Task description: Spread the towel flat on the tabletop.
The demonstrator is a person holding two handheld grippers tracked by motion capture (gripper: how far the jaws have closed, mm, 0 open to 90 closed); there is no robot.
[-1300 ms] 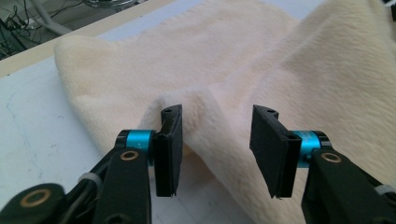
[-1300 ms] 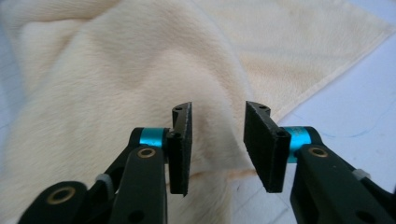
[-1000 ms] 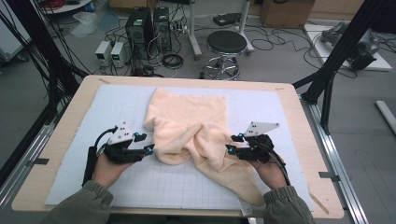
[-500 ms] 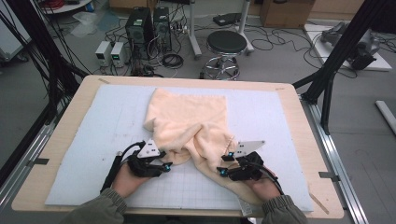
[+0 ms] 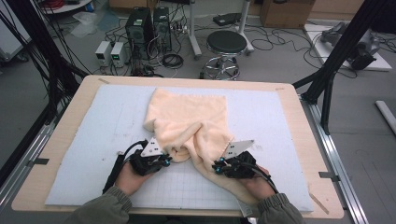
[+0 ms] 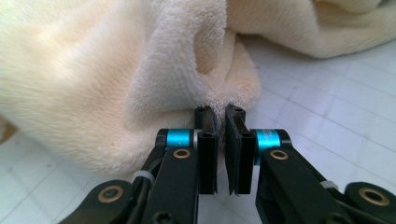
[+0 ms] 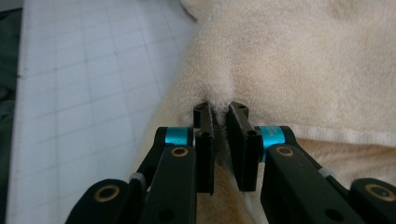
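Note:
A cream fleece towel [image 5: 191, 119] lies rumpled on the white grid mat [image 5: 112, 116], its near part bunched toward me. My left gripper [image 5: 169, 160] sits at the towel's near left fold; its jaws have just been closing and now pinch a fold of towel [image 6: 177, 70] at the tips [image 6: 220, 112]. My right gripper [image 5: 215, 166] rests on the towel's near right flap. Its jaws have just been closing too and now squeeze a tuft of the towel [image 7: 299, 70] between the pads [image 7: 219, 109]. A hemmed edge runs just right of it.
The mat covers a wooden table [image 5: 65, 121] with bare rims all round. A black stool [image 5: 226, 43], computer boxes [image 5: 144, 28] and cables stand on the floor beyond the far edge. Black frame posts [image 5: 336, 60] rise at the right.
Both hands moved toward the near edge and inward, down onto the towel. Both pairs of jaws went from apart to shut on towel folds. The towel's near part bunched further.

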